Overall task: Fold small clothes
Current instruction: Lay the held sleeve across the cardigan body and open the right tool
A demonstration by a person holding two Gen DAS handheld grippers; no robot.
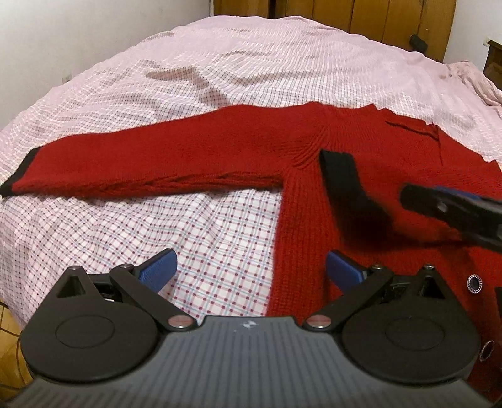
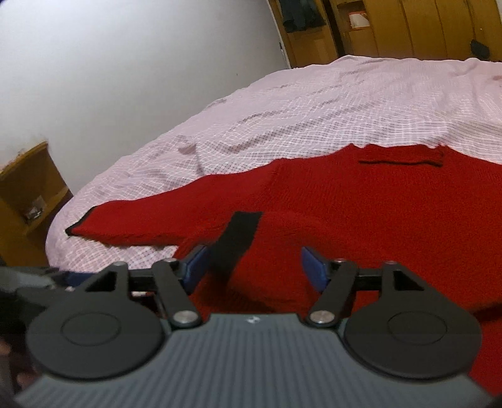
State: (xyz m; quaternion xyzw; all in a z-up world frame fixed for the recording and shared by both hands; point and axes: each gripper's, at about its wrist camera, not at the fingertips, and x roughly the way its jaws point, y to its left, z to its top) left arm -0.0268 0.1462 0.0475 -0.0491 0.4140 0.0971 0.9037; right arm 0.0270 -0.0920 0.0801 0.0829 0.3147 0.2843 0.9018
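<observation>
**Sweater spread on the bed, one sleeve folded in**

Sweater in red knit lies flat on the pink checked bedsheet, and we see it from both wrist cameras. One sleeve stretches straight out to the left across the sheet, ending in a black cuff near the bed's edge. The other sleeve is folded in over the body of the garment, so its black cuff rests on the red knit, close to the armpit of the outstretched sleeve.

We hold the left gripper above the sheet with its blue pads spread wide; nothing sits between them, only checked cloth and the sweater's side edge below. The right gripper hovers over the sweater's body with its jaws parted and no cloth pinched; the folded-in cuff lies just ahead of its left pad. In the left wrist view the right gripper's tip reaches in from the right, just beside that cuff and above the knit.

Near the garment's lower right we can make out a round metal eyelet. Wooden cupboards stand behind the bed, and a white wall runs along its left side.
</observation>
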